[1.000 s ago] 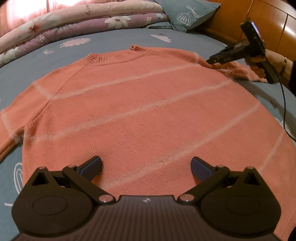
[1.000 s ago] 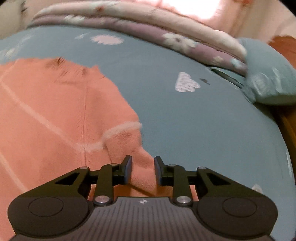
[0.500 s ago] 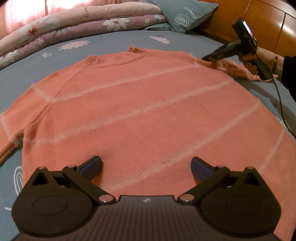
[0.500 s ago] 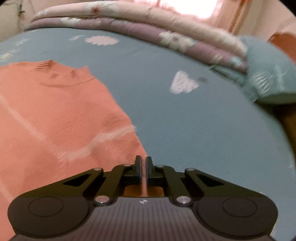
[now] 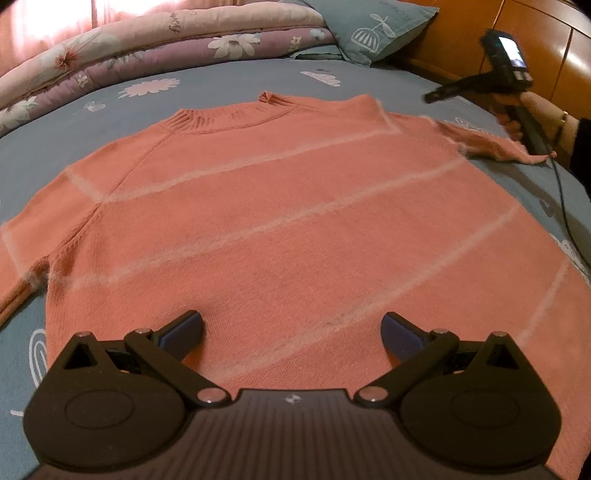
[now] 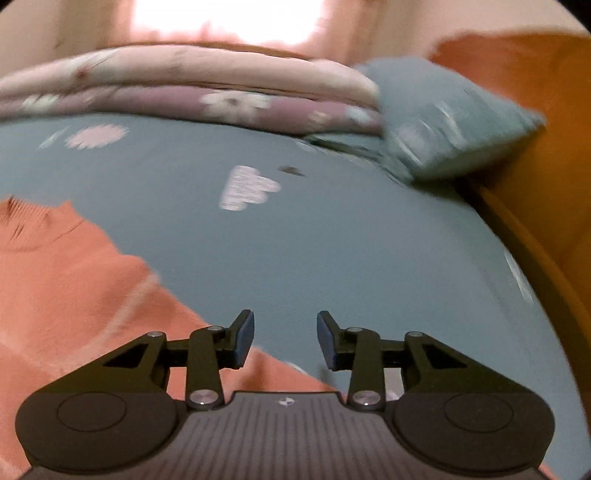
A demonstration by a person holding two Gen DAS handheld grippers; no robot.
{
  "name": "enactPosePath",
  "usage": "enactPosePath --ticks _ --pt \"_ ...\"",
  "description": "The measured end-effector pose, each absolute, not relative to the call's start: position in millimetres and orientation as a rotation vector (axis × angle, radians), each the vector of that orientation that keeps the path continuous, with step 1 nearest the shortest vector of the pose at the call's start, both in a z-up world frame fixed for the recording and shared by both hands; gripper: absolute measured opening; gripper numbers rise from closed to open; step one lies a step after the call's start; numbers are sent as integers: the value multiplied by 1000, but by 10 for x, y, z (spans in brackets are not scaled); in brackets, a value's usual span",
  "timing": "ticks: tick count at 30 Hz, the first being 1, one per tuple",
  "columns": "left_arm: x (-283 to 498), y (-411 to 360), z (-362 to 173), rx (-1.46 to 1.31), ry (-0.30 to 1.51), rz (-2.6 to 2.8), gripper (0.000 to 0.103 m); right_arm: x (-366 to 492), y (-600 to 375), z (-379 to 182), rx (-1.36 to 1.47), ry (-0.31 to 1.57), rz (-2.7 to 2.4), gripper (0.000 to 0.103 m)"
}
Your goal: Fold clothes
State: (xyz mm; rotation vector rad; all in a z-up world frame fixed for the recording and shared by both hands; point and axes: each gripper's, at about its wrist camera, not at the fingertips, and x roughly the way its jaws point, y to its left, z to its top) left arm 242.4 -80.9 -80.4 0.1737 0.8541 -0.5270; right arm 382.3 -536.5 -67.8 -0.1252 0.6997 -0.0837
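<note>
We see a pink sweater (image 5: 280, 221) lying flat on a blue sheet (image 5: 229, 74), front up, its ribbed collar (image 5: 225, 118) at the far side and its hem nearest to us. Pale stripes run across the body and both sleeves. The left sleeve (image 5: 18, 258) runs off the left edge of the left wrist view; the right sleeve (image 5: 487, 142) stretches out to the far right, its cuff lying on the sheet.

Our left gripper (image 5: 291, 332) hangs over the near part of the sweater, its jaws spread wide with nothing between them, and the knit shows clear in the gap.

Our right gripper (image 6: 285, 338) has just been opening. Its jaws now stand partly apart with nothing between them: in the right wrist view only bare sheet shows in the gap, and the edge of the sleeve (image 6: 155, 302) passes under the left finger (image 6: 243, 338). From the left wrist view the same gripper (image 5: 432, 96) is held in a hand (image 5: 532, 114) above the far right of the bed, its tip over the sheet just beyond the sleeve and clear of the cloth. A black cable (image 5: 565, 206) trails from it down over the sheet.

At the far edge of the bed a folded flowered quilt (image 5: 147, 40) lies in layers, with a blue pillow (image 5: 373, 29) to its right. A wooden headboard (image 5: 554, 44) stands at the far right. The right wrist view is blurred.
</note>
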Motion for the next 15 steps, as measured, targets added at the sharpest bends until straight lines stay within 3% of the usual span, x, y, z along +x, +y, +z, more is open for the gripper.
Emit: enactPosePath --ticks 6,7,11,13,15 --pt "2425 -816 -809 177 853 -524 102 3702 -5845 -994 -38 842 -209 44" --pt "2426 -815 -810 176 853 -523 102 3682 -5864 -1002 -29 839 -249 48" --pt "2421 -818 -814 179 851 -521 102 3626 -5753 -856 48 741 -254 46" --pt "2422 -820 -816 180 850 -521 102 3661 -5491 -728 58 699 -158 33" --pt "2420 -817 -817 180 850 -522 102 3775 -5198 -633 76 689 -38 28"
